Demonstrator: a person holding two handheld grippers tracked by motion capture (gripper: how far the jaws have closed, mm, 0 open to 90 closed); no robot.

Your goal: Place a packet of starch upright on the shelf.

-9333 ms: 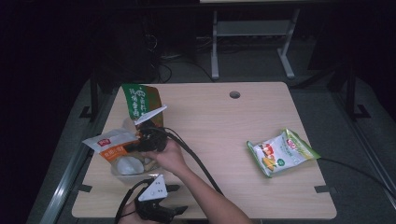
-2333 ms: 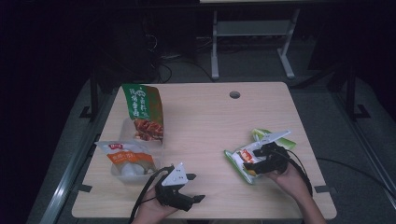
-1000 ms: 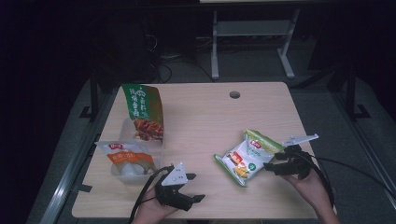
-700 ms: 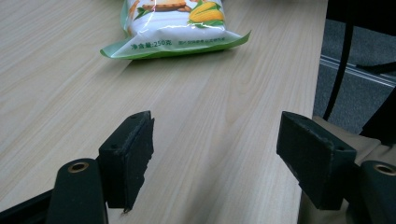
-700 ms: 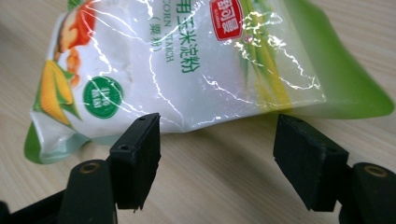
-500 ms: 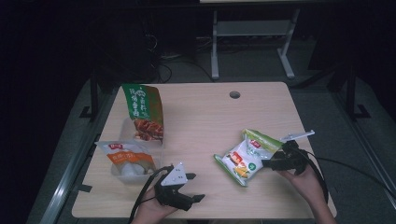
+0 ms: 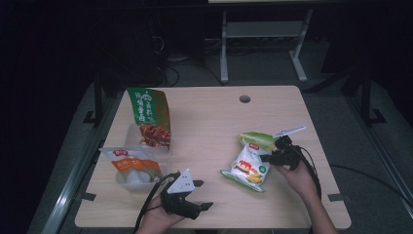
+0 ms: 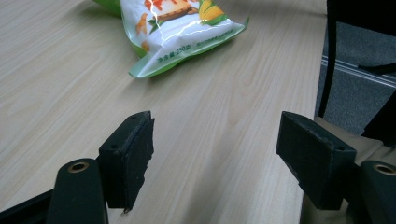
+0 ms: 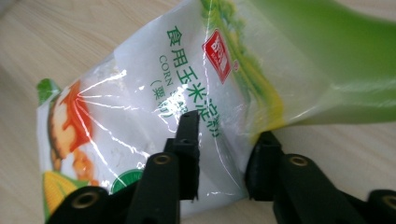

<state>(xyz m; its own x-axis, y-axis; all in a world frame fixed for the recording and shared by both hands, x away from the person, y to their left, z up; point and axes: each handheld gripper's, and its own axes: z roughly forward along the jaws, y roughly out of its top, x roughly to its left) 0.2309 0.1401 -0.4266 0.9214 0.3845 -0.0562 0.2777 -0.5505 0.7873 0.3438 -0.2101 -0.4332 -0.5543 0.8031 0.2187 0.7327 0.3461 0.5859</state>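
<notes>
Between my left jaws lies only bare bench, and the gap is wide, so nothing blocks a move straight ahead until the corn starch bag, which lies well beyond the tips. Just outside one of those jaws the bench edge drops off to the floor. My right jaws have no free room between them: the side edge of that same bag fills the gap, and its white face rises ahead of the tips. Beyond the bag's far side, the middle of the bench is open up to the green pouch and the orange-labelled bag.
</notes>
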